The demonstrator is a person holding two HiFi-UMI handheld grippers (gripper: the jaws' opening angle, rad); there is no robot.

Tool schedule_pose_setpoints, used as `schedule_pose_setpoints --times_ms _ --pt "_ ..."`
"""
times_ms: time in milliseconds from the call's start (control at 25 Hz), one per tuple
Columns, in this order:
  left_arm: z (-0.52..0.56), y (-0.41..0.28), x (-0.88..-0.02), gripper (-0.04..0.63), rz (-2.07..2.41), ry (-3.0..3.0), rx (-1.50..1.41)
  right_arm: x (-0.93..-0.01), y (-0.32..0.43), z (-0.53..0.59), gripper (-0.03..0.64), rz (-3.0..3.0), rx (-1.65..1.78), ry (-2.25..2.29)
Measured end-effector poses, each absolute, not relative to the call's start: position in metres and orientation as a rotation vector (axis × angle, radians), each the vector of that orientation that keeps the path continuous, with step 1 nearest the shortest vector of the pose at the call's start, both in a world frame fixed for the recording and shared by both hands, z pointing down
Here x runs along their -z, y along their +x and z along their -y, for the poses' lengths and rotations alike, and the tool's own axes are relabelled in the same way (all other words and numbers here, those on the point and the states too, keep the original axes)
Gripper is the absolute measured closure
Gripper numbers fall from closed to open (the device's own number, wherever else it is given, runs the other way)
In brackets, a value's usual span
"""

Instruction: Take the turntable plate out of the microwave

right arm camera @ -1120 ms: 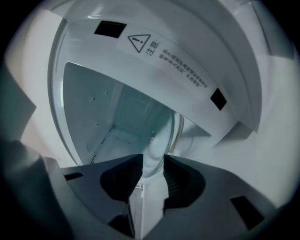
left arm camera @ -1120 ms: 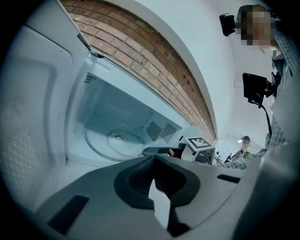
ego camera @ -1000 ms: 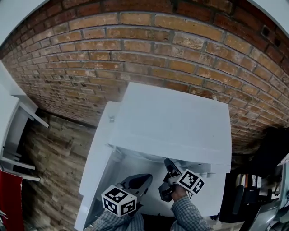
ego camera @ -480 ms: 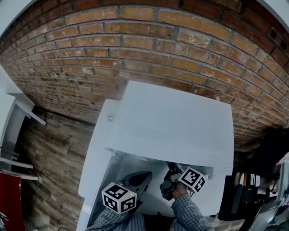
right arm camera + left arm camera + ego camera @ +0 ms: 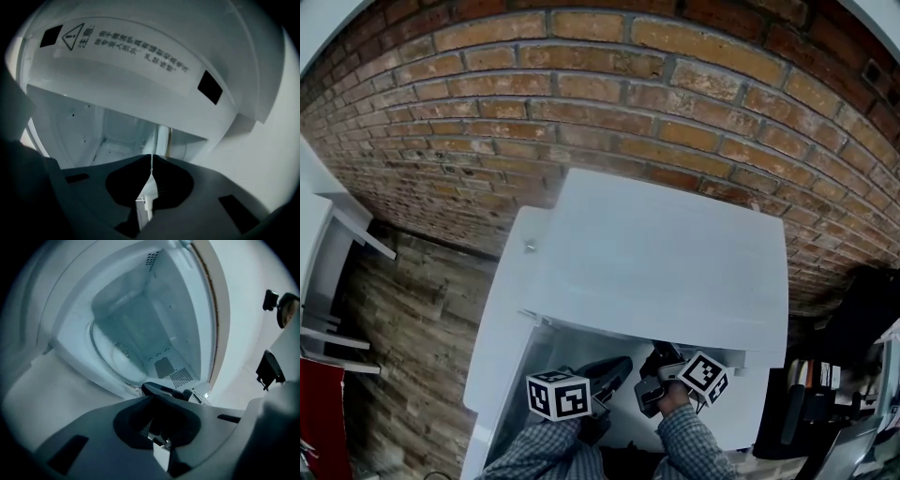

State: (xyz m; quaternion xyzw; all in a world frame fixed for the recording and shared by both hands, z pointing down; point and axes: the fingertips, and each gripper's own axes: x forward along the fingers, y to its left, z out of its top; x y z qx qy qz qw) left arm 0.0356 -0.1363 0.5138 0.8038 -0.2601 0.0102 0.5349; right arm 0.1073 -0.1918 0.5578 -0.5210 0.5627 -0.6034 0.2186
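The white microwave (image 5: 656, 253) is seen from above, its door (image 5: 502, 347) swung open to the left. Both grippers reach into the opening under its front edge. The left gripper view, rolled sideways, shows the clear glass turntable plate (image 5: 110, 355) lying on the cavity floor. My left gripper (image 5: 161, 391) is shut, its tip just short of the plate's near rim; contact is unclear. It appears in the head view as well (image 5: 617, 368). My right gripper (image 5: 151, 159) is closing to a thin slit, with nothing discernible between its jaws. It sits at the cavity mouth (image 5: 661, 354).
A brick wall (image 5: 581, 103) rises behind the microwave. A warning label (image 5: 126, 44) runs along the frame above the cavity. Black latch parts (image 5: 268, 369) stick out of the white panel beside the opening. Dark clutter (image 5: 825, 403) stands at the right.
My left gripper has rolled and shifted to the right, further in under the microwave's front edge. The right gripper has stayed at the opening.
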Motion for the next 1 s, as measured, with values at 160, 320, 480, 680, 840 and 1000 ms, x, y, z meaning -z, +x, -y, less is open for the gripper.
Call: schedule_pose_setpoints --times_ms 160,320,480,680,840,1000 --pt "0.152 0.038 -0.526 0.578 0.618 1.729 0.139 -0.557 0.108 0.191 0.595 -1.536 1.672 -1.427" --pt "0.169 0.027 -0.540 0.475 0.677 1.588 0.268 -0.526 0.103 0.206 0.600 -1.596 1.574 -1.318" --pt "0.179 0.022 -0.548 0.468 0.709 1.486 0.364 -0.505 0.094 0.221 0.600 -1.659 1.542 -1.285" --pt "0.180 0.020 -0.549 0.468 0.707 1.482 0.366 -0.542 0.107 0.199 0.598 -1.596 1.644 -1.483" --pt "0.182 0.020 -0.548 0.468 0.707 1.487 0.368 -0.556 0.113 0.190 0.597 -1.596 1.684 -1.560" --pt "0.181 0.020 -0.550 0.468 0.705 1.486 0.362 -0.561 0.111 0.193 0.594 -1.578 1.707 -1.537"
